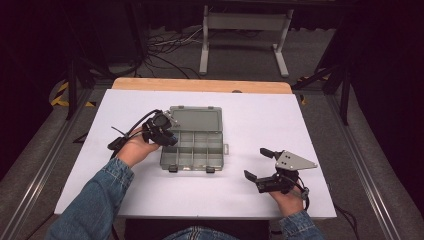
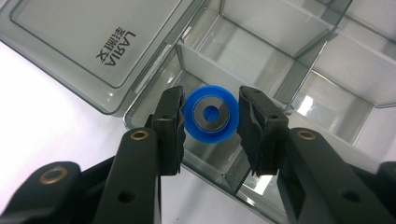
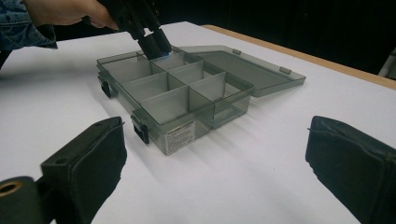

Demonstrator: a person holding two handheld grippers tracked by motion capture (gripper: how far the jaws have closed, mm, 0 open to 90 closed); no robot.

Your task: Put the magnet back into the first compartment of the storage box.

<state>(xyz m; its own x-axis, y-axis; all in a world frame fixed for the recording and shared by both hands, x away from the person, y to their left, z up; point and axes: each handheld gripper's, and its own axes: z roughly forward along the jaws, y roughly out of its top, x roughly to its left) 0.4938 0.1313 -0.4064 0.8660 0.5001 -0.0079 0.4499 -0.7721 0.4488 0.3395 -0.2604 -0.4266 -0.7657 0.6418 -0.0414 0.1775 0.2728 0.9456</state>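
My left gripper (image 2: 210, 122) is clamped on a small blue wheel (image 2: 210, 114) with a grey metal hub, one pad on each side of its rim, and I hold it just above the organiser box (image 1: 192, 150), over the corner compartment (image 2: 205, 149) nearest the hinge at the box's left end. In the high view that puts the wheel at about ten o'clock from the box's middle, with the open lid (image 1: 196, 118) lying flat beyond it at twelve. My right gripper (image 1: 260, 164) rests on the white table (image 1: 260, 120) at roughly four o'clock from the box, jaws wide apart and holding nothing. To do this drop well, I think I should bring the wheel lower, inside the compartment's walls, before I let go, because a round part released from height could bounce or roll over a divider (image 2: 219, 74) into the next cell. I would keep the jaws clear of the left wall and the hinge edge, open them gently, then lift straight up so the pads do not drag the wheel out again.
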